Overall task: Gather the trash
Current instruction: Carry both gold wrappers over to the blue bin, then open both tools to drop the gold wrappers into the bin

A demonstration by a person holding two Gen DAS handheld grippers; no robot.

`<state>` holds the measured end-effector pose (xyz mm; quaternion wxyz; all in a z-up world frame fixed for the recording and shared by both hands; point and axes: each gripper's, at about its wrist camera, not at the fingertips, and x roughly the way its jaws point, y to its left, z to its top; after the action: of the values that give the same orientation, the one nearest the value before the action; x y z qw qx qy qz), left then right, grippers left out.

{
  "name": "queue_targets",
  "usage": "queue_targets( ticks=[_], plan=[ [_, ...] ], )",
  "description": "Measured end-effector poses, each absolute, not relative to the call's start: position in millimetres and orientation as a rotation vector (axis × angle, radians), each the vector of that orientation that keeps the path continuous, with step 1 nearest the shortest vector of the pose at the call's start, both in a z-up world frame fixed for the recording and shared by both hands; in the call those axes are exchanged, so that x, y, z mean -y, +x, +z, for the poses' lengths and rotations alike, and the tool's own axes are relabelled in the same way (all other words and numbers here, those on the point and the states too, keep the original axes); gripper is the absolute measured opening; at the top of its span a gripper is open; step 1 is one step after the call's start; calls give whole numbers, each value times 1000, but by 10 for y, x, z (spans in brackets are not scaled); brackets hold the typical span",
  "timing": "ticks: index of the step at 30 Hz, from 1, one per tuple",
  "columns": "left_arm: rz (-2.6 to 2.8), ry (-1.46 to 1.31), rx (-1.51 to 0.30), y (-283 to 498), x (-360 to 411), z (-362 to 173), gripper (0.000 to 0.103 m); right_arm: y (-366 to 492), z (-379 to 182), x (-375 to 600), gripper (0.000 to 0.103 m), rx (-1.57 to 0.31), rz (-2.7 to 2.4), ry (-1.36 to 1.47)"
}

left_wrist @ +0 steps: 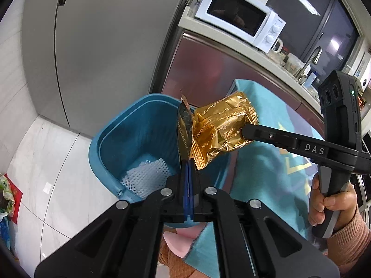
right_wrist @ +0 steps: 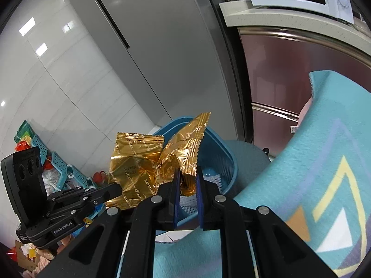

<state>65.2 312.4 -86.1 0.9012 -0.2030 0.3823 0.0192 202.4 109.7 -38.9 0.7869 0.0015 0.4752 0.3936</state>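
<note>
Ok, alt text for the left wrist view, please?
The left tool and right tool each pinch a gold foil wrapper above an open blue bin holding white foam netting. A grey fridge and white microwave stand behind.

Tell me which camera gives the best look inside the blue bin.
The left wrist view: it looks down into the blue bin and shows white foam netting on the bottom. In the right wrist view the gold wrappers and gripper hide most of the bin's interior.
</note>
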Motion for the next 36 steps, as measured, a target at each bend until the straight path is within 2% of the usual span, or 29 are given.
queue_targets(
  ticks=[7,10,16,26,34,36],
  plan=[
    [61,-414,-833,766,-3164,-1041,2,2090,-516,-1280,14,-1071,844,-27],
    [66,-426,-853,819,-3178,-1110,5,2124,-603,-1318,21,-1093,827,-37],
    [81,-433,-882,886,-3169,-1243,5,2135,-601,-1243,23,-1086,820,-17],
    [87,-403,-835,836,-3098,-1163,18,2065,-541,-1018,27,-1063,817,30],
    [59,-398,-821,837,-2979,-1098,18,1915,-375,-807,29,-1020,831,63],
    [43,-377,-806,812,-2897,-1036,25,1865,-324,-717,29,-1003,833,69]
  ],
)
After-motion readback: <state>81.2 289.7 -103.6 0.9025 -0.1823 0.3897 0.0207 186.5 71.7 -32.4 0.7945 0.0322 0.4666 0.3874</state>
